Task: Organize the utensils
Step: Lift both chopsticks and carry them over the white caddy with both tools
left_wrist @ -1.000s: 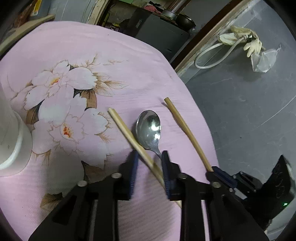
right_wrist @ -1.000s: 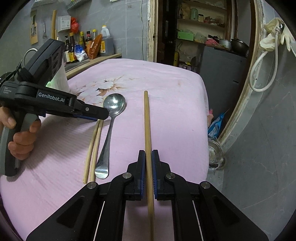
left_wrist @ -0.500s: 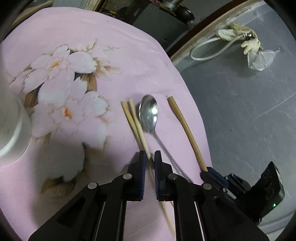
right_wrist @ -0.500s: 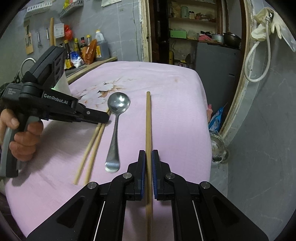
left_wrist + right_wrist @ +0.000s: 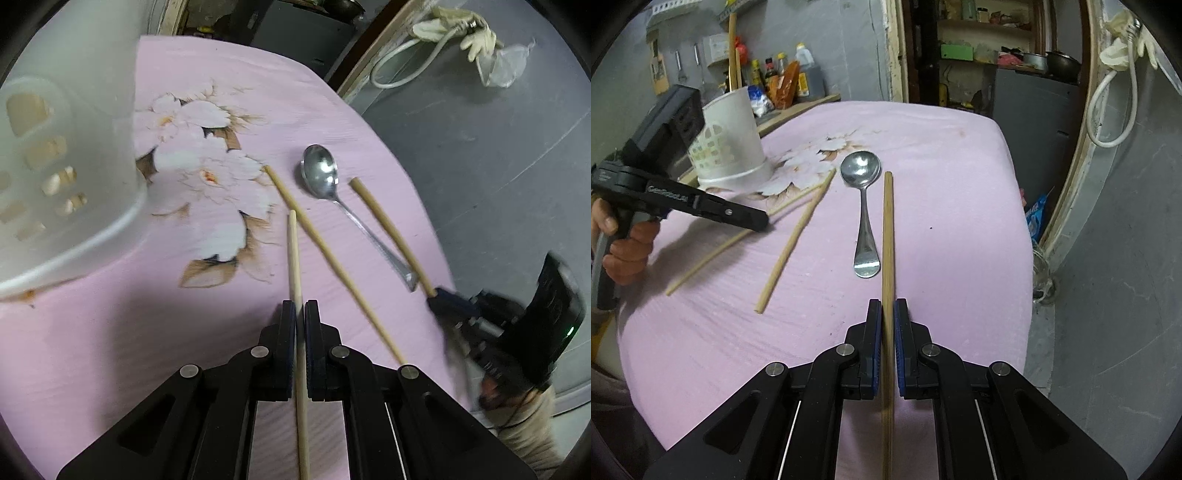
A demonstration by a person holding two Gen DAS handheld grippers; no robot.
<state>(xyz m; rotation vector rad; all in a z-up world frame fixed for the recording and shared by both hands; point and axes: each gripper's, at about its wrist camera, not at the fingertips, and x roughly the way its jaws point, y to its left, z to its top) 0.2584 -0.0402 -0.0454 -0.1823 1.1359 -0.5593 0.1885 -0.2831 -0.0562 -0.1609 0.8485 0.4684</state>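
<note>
A thin chopstick point(image 5: 294, 254) sits clamped between the closed jaws of the left gripper point(image 5: 300, 314), its far end raised above the pink floral cloth point(image 5: 110, 332) and aimed toward the white slotted utensil holder point(image 5: 66, 155) at the left. A second thin chopstick point(image 5: 332, 258) lies loose on the cloth just beside it, slanting away to the right. Next comes the metal spoon point(image 5: 862, 206), bowl up and pointing away, flat on the cloth. Just beside the spoon's handle runs a thicker chopstick point(image 5: 887, 236), pinched between the closed jaws of the right gripper point(image 5: 887, 314). Bottles point(image 5: 783, 74) stand on a shelf behind the holder.
</note>
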